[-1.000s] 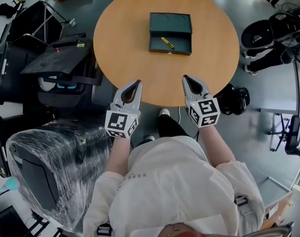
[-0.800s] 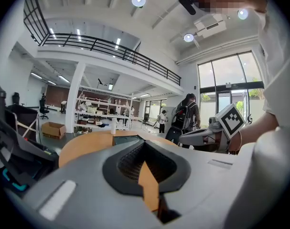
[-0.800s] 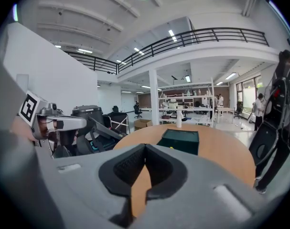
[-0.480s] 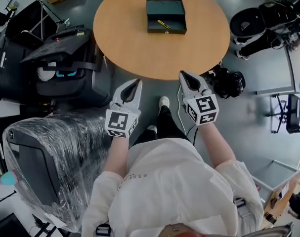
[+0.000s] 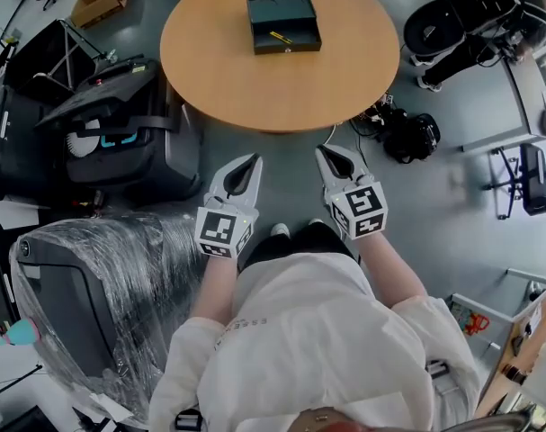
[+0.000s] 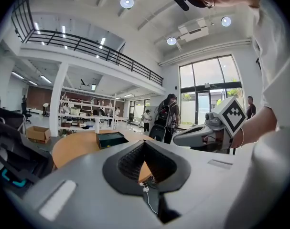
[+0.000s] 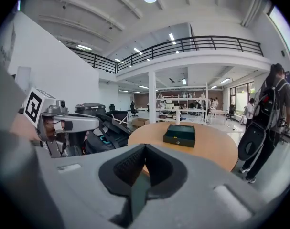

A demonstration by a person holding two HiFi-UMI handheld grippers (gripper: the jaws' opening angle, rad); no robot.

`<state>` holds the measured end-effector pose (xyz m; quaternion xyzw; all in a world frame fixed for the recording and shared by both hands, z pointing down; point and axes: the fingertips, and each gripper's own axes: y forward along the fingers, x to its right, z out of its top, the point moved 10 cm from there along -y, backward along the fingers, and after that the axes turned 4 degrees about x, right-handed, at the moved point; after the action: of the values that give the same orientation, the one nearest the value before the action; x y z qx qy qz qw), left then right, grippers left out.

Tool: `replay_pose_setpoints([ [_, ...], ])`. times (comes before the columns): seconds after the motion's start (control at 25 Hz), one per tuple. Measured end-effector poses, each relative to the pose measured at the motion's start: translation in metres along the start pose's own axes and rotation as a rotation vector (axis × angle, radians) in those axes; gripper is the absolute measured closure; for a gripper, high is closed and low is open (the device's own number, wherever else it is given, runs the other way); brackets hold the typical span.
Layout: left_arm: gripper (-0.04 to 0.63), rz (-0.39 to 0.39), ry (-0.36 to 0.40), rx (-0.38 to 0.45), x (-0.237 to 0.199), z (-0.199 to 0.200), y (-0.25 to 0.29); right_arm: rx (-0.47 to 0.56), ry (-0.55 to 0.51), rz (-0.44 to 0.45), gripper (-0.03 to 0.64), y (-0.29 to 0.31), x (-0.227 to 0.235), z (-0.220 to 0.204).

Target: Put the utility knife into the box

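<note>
The round surface (image 5: 281,88) has bare wood all along its near edge. A strip of grey floor (image 5: 286,156) lies between that edge and both grippers, which hang over the floor and not over the surface.

The left gripper (image 5: 252,160) has its jaws pressed together with nothing between them, tips pointing at the near edge. The right gripper (image 5: 323,151) just beside it is closed the same way and also holds nothing.

The dark green box (image 5: 295,14) sits open on the far half of the surface, about midway between its left and right edges and well apart from both grippers. The yellow utility knife (image 5: 280,37) lies slantwise inside the box, close to its near wall.

Left of the surface, black cases (image 5: 120,120) crowd right up to its left edge, and a plastic-wrapped bulk (image 5: 93,277) stands on the floor beside the left arm. Right of the right gripper, a black bag (image 5: 415,136) rests on the floor near the surface's near-right edge.
</note>
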<state>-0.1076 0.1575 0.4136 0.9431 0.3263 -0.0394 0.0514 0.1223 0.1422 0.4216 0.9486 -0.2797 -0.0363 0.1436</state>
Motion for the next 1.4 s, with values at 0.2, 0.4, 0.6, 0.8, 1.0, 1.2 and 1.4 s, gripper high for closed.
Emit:
replay_pose_setpoints([
  [0.2, 0.580, 0.023, -0.002, 0.018, 0.003, 0.000, -0.005, -0.007, -0.010, 0.007, 0.623, -0.008, -0.004, -0.003],
  [0.4, 0.580, 0.046, -0.011, 0.032, 0.008, 0.002, -0.005, -0.014, -0.021, 0.032, 0.624, -0.013, -0.003, -0.003],
  [0.6, 0.580, 0.060, -0.018, 0.035, 0.015, 0.002, -0.001, -0.004, -0.032, 0.049, 0.624, -0.017, 0.002, -0.001],
  [0.8, 0.580, 0.065, -0.020, 0.031, 0.019, 0.002, 0.006, 0.012, -0.033, 0.062, 0.624, -0.020, 0.006, 0.001],
  [1.0, 0.580, 0.061, -0.020, 0.037, 0.024, 0.003, 0.012, 0.009, -0.027, 0.061, 0.624, -0.024, 0.011, 0.000],
  [1.2, 0.580, 0.060, -0.020, 0.035, 0.025, 0.002, 0.014, 0.007, -0.028, 0.060, 0.624, -0.024, 0.014, 0.000],
  [1.4, 0.580, 0.044, -0.012, 0.037, 0.026, 0.002, 0.015, 0.025, -0.005, 0.062, 0.624, -0.025, 0.014, 0.002],
])
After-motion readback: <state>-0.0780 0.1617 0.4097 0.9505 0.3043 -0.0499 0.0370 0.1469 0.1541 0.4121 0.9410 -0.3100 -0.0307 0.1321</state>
